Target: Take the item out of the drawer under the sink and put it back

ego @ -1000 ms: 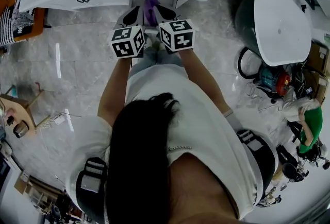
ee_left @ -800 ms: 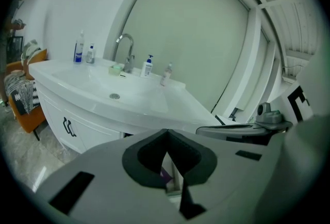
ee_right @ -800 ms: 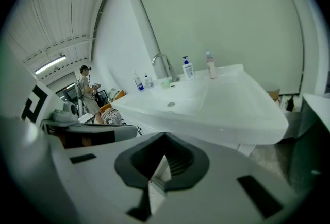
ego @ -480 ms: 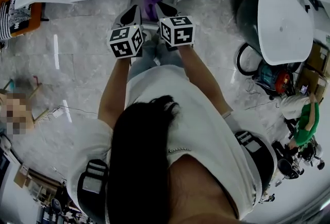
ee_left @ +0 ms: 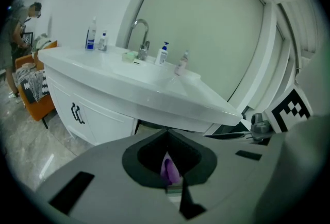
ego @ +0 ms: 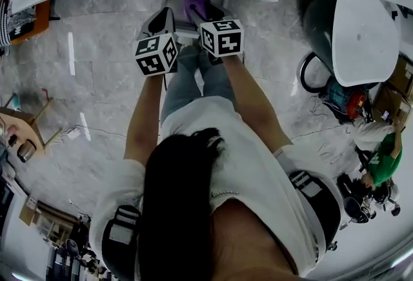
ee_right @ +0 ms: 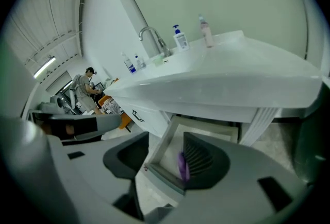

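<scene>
- The purple item (ego: pixel 193 0) hangs over the open drawer (ee_right: pixel 159 141), which is pulled out toward the person from under the sink (ee_left: pixel 149 76). It is not yet lying inside.
- The left gripper (ee_left: pixel 165 135) has its fingers together. A strip of purple sits in the seam between them, so it appears to be clamped on the purple item.
- The right gripper (ee_right: pixel 166 138) is just to the right of the left one. Its fingers stand apart and have just been opening.
- The purple item's edge lies against the inner face of the right-hand finger only. The left-hand finger is clear of it, so nothing is squeezed there.
- Both grippers point down and away toward the drawer mouth, close side by side.
- Step in hand, as I judge it: putting the item back, with the right gripper letting go and the left carrying it.
- The next move calls for bringing the item down between the drawer walls, well past the near rim, and then parting the left fingers.
- After that, the drawer needs a push toward the far side to shut it under the sink.
- The right fingers should draw clear first so the item does not catch on the ribbed pad.
</scene>
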